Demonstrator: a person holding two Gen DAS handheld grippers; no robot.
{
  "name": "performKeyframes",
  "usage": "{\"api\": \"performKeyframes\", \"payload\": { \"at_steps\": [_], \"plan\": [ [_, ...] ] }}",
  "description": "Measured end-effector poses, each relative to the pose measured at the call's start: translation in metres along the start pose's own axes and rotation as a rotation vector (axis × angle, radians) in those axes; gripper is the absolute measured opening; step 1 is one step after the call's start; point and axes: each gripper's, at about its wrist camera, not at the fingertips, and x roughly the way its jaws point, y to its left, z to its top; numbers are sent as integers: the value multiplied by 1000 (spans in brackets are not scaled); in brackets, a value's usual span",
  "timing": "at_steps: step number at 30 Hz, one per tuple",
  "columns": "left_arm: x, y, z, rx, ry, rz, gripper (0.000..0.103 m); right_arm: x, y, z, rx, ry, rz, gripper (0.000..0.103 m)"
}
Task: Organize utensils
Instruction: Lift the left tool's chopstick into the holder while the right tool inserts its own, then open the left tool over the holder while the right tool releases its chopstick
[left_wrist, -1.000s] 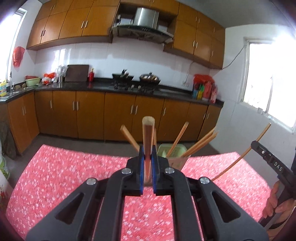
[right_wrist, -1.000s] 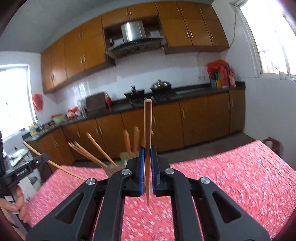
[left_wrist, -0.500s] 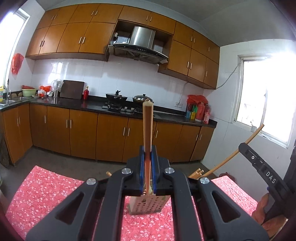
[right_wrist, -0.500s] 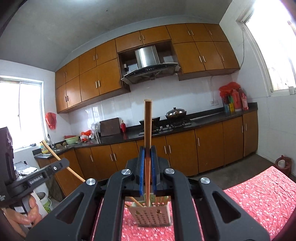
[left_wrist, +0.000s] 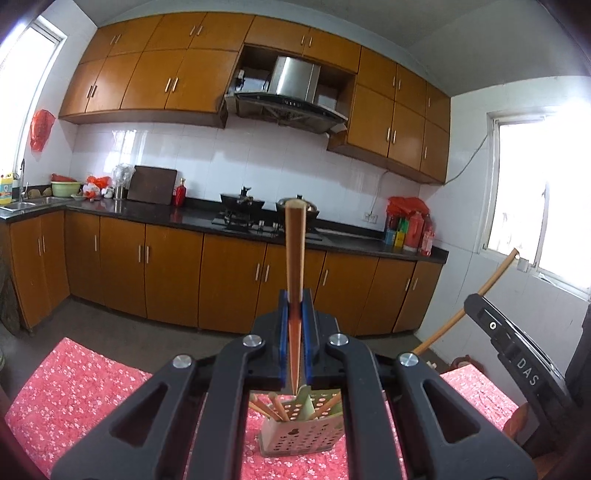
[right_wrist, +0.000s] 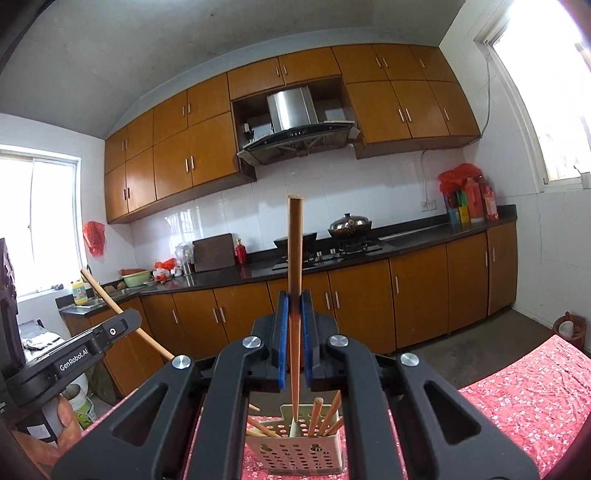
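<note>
My left gripper (left_wrist: 294, 310) is shut on a wooden chopstick (left_wrist: 295, 258), held upright with its thin tip just above the perforated utensil holder (left_wrist: 301, 435). My right gripper (right_wrist: 294, 310) is shut on another wooden chopstick (right_wrist: 295, 258), whose tip reaches into the same holder (right_wrist: 303, 454). The holder stands on the red flowered tablecloth (left_wrist: 81, 387) and has several chopsticks leaning in it. Each gripper shows in the other's view, the right one at the right edge (left_wrist: 517, 354) and the left one at the left edge (right_wrist: 74, 354).
Wooden kitchen cabinets (left_wrist: 166, 266) and a dark counter with a stove (left_wrist: 243, 218) run behind the table. A window (left_wrist: 535, 199) is at the right. The tablecloth (right_wrist: 528, 395) extends to both sides of the holder.
Both grippers have risen and tilted upright over the holder, which now sits low between the fingers. The chopsticks' tips have come down toward the holder's opening.
</note>
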Motion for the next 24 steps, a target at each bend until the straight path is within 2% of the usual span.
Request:
{"api": "performKeyframes", "payload": {
  "at_steps": [10, 20, 22, 24],
  "plan": [
    [30, 11, -20, -20, 50, -5, 8, 23, -4, -18, -9, 61, -10, 7],
    [50, 14, -24, -29, 76, -7, 8, 36, -7, -25, -6, 127, -16, 8],
    [50, 16, -24, -40, 78, -6, 11, 34, -7, -26, -2, 135, -10, 8],
    [49, 20, -22, -47, 73, -3, 24, 31, -8, -24, 3, 135, -12, 14]
  ]
}}
